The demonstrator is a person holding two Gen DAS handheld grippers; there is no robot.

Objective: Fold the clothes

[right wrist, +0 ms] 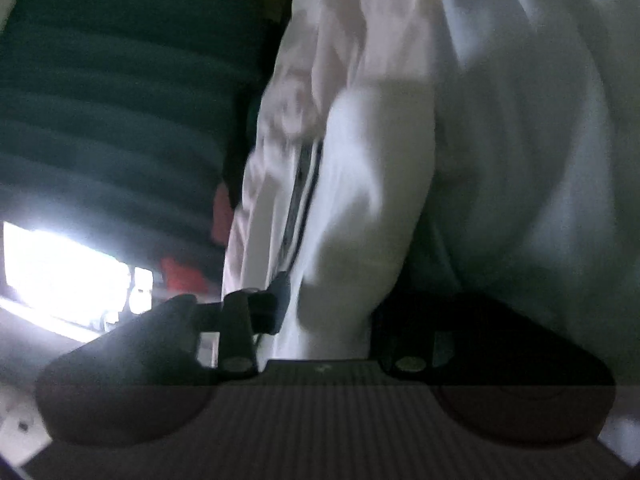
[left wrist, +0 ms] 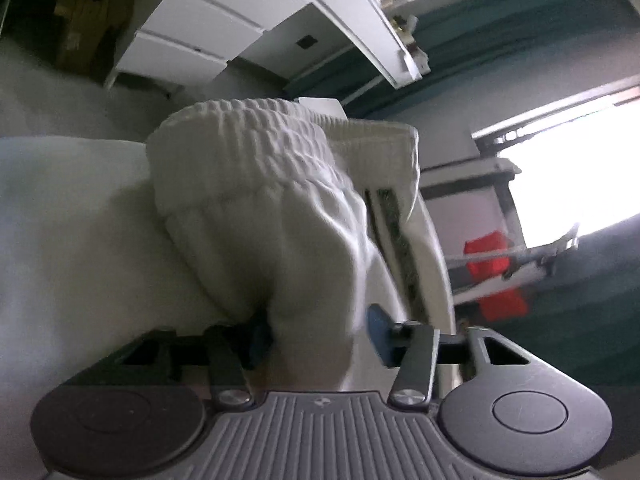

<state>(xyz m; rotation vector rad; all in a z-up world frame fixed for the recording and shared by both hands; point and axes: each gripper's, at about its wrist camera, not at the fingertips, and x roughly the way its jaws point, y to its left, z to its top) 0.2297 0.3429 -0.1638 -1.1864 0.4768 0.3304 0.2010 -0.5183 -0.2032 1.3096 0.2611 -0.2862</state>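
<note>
A white garment with a ribbed elastic waistband and a dark side stripe hangs lifted in the air. My left gripper is shut on a bunch of its cloth just below the waistband. In the right wrist view the same white garment fills the frame, with its dark stripe at the left. My right gripper is shut on a thick fold of it. The right finger of that gripper is hidden in shadow behind the cloth.
A white drawer unit and a white shelf edge stand behind. A bright window is at the right, also in the right wrist view. A red object sits near a white rack. Dark teal curtain hangs left.
</note>
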